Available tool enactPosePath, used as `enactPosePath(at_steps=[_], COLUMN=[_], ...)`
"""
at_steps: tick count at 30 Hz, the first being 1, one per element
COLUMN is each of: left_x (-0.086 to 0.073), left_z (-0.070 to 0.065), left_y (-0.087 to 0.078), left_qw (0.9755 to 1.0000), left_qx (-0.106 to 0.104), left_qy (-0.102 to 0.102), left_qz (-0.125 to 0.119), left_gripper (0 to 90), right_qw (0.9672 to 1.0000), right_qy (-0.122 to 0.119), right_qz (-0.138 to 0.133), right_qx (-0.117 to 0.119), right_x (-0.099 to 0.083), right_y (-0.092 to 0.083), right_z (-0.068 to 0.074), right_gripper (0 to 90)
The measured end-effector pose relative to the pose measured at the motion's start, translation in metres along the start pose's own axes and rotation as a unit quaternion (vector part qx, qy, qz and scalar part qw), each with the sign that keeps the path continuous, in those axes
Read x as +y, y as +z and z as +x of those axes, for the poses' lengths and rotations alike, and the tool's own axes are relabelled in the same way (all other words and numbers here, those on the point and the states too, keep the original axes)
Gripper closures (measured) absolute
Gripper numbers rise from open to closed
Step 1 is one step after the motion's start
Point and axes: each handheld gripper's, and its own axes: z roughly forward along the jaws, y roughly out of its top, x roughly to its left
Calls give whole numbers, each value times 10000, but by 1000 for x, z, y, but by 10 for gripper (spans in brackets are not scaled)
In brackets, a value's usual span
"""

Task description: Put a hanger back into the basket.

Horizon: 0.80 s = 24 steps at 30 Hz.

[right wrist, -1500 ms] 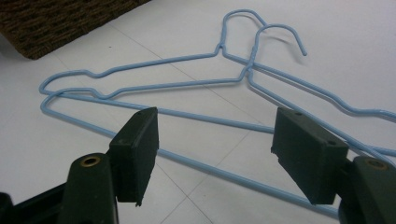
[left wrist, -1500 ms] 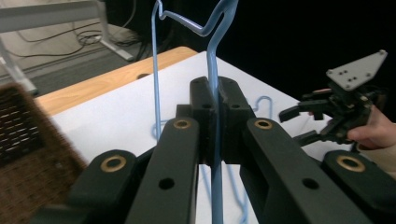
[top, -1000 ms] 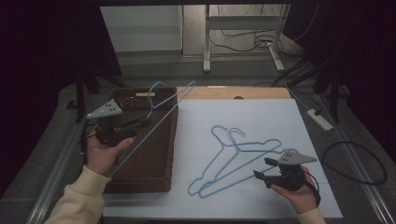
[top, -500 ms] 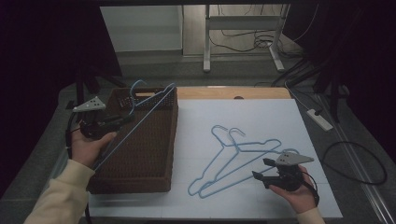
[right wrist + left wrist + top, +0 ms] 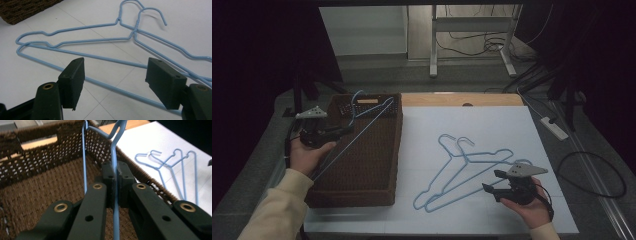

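At the left of the high view the left hand-held gripper (image 5: 346, 131) clamps a blue hanger (image 5: 362, 126) over the woven basket (image 5: 362, 170), while the right hand-held gripper (image 5: 493, 181) gapes beside two hangers (image 5: 462, 165) on the white surface (image 5: 492, 125).

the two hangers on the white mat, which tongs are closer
Right. The right tongs hover open just beside the two hangers; the left tongs are off over the basket, clamped on a third hanger.
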Motion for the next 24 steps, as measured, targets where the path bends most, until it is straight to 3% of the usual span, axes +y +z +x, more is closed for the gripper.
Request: enactPosePath(at_steps=[15,18,24], left_x=[-7,-11,-16], left_z=[5,10,14], left_y=[24,34,40], left_qw=[9994,9975,9961], left_qx=[-92,-7,64], left_qy=[0,-113,-101], left_qz=[341,692,872], left_gripper=[864,865,864], right_qw=[10000,10000,10000], right_qy=[-22,-26,-30], right_qz=[20,30,45], right_qx=[0,-3,4], right_x=[0,0,0], right_y=[0,1,1], right_z=[0,0,1], right_gripper=[321,321,320])
